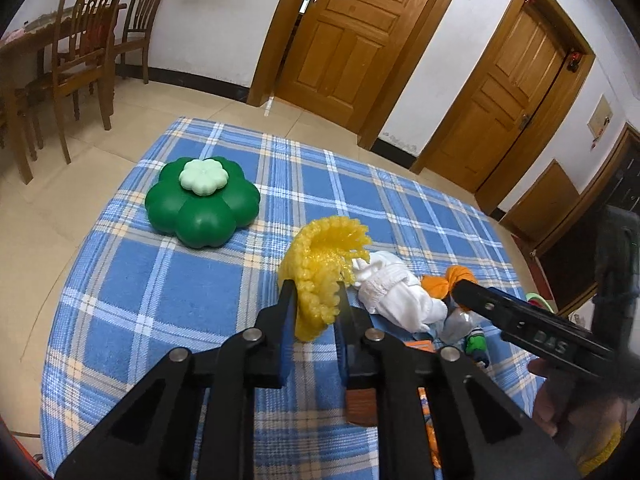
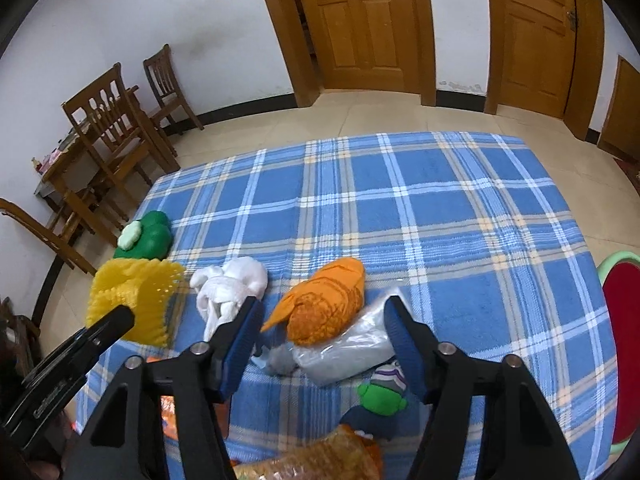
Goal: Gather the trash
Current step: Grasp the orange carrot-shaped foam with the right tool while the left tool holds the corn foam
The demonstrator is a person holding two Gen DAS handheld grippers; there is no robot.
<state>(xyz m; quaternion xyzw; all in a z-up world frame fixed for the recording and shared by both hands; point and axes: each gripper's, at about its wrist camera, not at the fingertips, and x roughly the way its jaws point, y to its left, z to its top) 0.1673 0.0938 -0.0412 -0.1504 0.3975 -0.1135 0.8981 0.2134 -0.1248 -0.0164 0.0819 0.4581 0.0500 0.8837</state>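
My left gripper (image 1: 314, 294) is shut on a yellow foam fruit net (image 1: 320, 268), held just above the blue plaid cloth (image 1: 180, 292); the net also shows in the right wrist view (image 2: 132, 296). My right gripper (image 2: 320, 312) is open over an orange cloth-like piece (image 2: 328, 304) and a clear plastic bag (image 2: 352, 344). A crumpled white cloth (image 2: 230, 284) lies between the net and the orange piece. A green flower-shaped lidded bin (image 1: 202, 200) stands at the far left of the cloth.
A green and striped sock toy (image 2: 382, 392) and an orange snack wrapper (image 2: 320, 460) lie near the front edge. Wooden chairs (image 1: 80, 48) and a table stand at the left. Two wooden doors (image 1: 356, 32) are behind. A red and green stool (image 2: 624, 344) is at the right.
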